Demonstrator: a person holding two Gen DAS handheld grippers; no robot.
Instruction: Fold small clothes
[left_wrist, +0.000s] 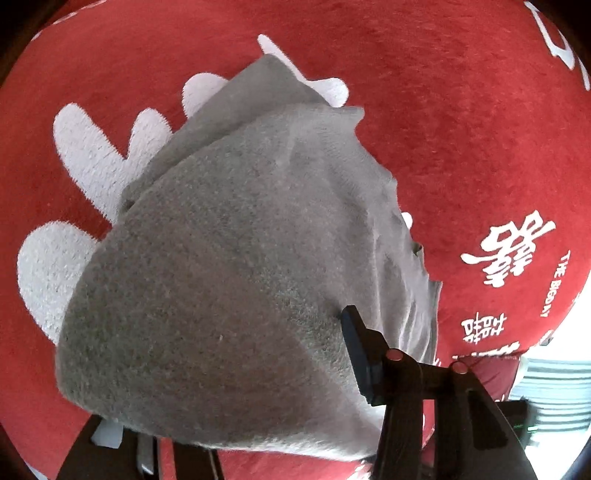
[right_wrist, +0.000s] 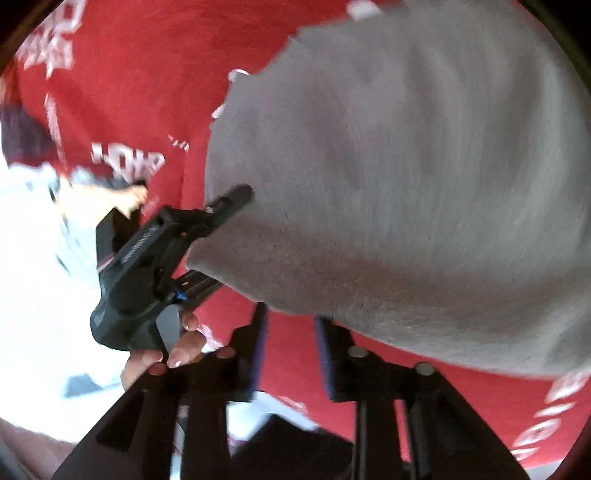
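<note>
Grey garment (left_wrist: 236, 266), folded over, lies on red printed blanket (left_wrist: 461, 110). Left gripper (right_wrist: 236, 206) w/ fingers clamped on its edge. Right gripper (right_wrist: 291, 354): fingers apart, holding nothing, just beside cloth.

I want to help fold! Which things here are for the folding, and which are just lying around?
For the folding:
- grey cloth
- left gripper, touching the cloth's edge
- right gripper, open, holding nothing

Just there:
- red blanket with white writing, under everything
</note>
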